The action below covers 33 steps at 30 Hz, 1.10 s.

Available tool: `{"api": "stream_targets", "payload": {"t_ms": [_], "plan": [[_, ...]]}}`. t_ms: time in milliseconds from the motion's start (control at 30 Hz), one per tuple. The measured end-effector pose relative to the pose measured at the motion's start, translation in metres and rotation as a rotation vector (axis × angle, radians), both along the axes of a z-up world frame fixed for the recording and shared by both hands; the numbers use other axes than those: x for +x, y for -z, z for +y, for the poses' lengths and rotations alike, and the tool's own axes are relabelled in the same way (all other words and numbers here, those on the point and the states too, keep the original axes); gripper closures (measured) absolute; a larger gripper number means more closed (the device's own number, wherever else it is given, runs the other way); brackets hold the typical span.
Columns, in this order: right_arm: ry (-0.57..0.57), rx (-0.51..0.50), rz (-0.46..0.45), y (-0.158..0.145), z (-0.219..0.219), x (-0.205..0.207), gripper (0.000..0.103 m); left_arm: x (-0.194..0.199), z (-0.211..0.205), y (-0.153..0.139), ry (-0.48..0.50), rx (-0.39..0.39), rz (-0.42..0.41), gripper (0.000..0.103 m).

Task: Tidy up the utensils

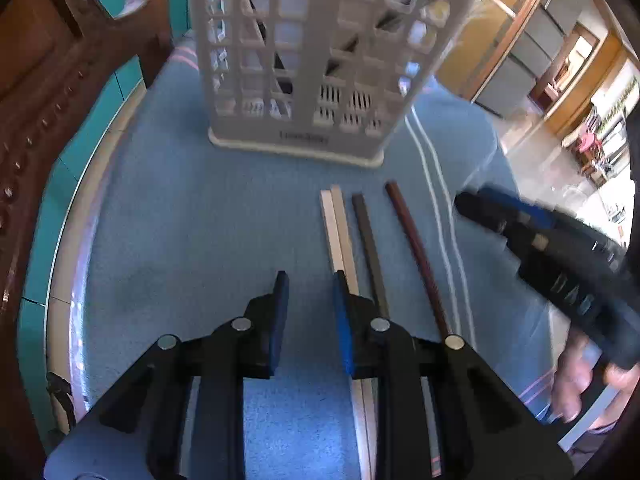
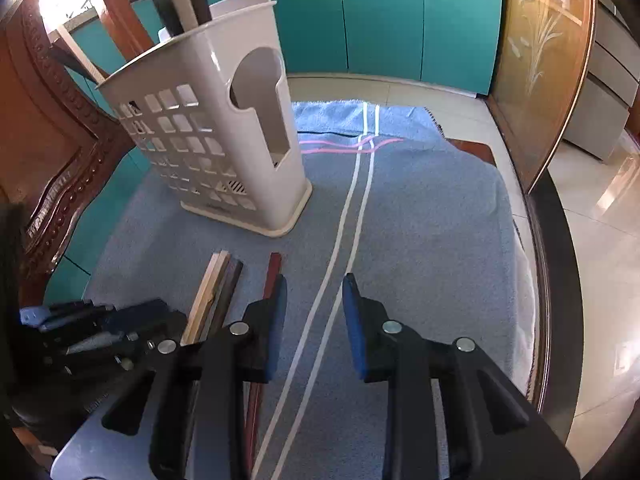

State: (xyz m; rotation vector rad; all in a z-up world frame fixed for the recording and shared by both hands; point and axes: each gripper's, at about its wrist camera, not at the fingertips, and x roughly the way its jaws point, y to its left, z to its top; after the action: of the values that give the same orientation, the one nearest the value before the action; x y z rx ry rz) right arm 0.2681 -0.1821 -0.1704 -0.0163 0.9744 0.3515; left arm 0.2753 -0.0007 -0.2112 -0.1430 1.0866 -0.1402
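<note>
Four chopsticks lie side by side on the blue towel (image 2: 420, 208): two pale chopsticks (image 1: 336, 224), a dark grey chopstick (image 1: 368, 236) and a brown chopstick (image 1: 412, 236). The white holder (image 2: 224, 152) stands upright near their far ends. The left claw (image 1: 310, 292) and the right claw (image 2: 314, 292) both have their blue pads apart, holding nothing.

Nothing here can be read. The white utensil holder (image 1: 312, 60) has a small raised mark low on its front, just above the base, but it is too blurred to make out.
</note>
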Motion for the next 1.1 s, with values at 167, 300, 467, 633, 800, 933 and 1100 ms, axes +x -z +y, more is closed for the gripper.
{"api": "stream_targets", "payload": {"t_ms": [167,300,467,633,800,933,1100], "plan": [[-0.018,-0.017,0.014,0.004,0.006,0.000,0.074,-0.003,0.002,-0.001,-0.003,-0.002,0.008,0.075],[-0.021,-0.022,0.016,0.006,0.007,0.000,0.074,-0.003,0.001,-0.005,0.032,-0.008,-0.001,0.069],[-0.016,-0.026,0.027,0.010,0.006,0.000,0.073,-0.008,-0.011,-0.001,0.059,0.030,-0.002,0.065],[-0.025,-0.033,0.031,0.013,0.008,-0.001,0.072,-0.005,-0.008,-0.002,0.057,0.008,0.003,0.075],[-0.025,-0.038,0.032,0.014,0.009,0.000,0.069,-0.009,-0.008,-0.006,0.075,0.013,-0.017,0.095],[-0.026,-0.042,0.035,0.014,0.010,-0.001,0.068,-0.012,-0.008,-0.007,0.081,0.017,-0.022,0.096],[-0.024,-0.043,0.037,0.015,0.011,0.000,0.068,-0.010,-0.008,-0.005,0.077,0.034,-0.023,0.095]]}}
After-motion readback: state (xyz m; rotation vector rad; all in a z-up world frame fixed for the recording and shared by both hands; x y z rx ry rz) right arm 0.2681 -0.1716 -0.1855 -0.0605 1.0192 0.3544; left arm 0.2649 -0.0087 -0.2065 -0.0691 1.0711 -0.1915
